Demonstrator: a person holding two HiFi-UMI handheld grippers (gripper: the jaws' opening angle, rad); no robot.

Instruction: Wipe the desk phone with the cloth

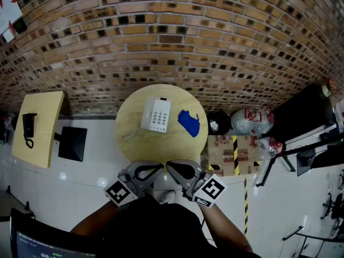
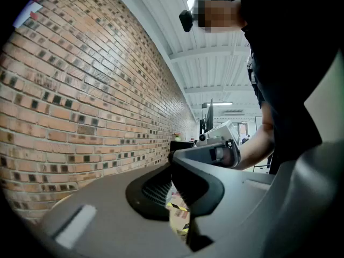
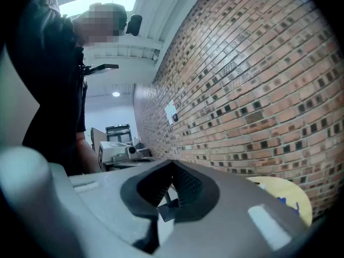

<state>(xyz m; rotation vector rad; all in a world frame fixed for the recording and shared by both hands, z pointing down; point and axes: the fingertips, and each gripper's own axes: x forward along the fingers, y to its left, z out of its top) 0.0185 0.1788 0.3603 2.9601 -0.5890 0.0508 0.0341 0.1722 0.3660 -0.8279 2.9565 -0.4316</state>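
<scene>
Both grippers were held low, close to the person's body and well short of the desk phone (image 1: 156, 114), which sat on the round wooden table (image 1: 166, 141) w/ its handset along the left side and its cord trailing off the left. The cloth (image 1: 189, 123), blue and crumpled, lay on the same table just right of the phone, not touching it.

Left gripper (image 1: 150, 169): jaws together, nothing btwn them. Right gripper (image 1: 177, 169): jaws also together, empty. Both pointed roughly toward the phone, so no hold on anything yet.

Handling, as a judgement:
- Cloth looked soft, light, limp, so it would drape and bunch, not slide as one piece. Best pinched on a raised fold near its middle so a wad hangs below the jaws for wiping; an edge grip would prob. leave it flapping.
- Phone looked like light, hard plastic on smooth wood and likely to skid under a sideways wipe. Handset only rests in its cradle and could get knocked off. Steady the body at its right or near edge, away from handset and keypad; light strokes.
</scene>
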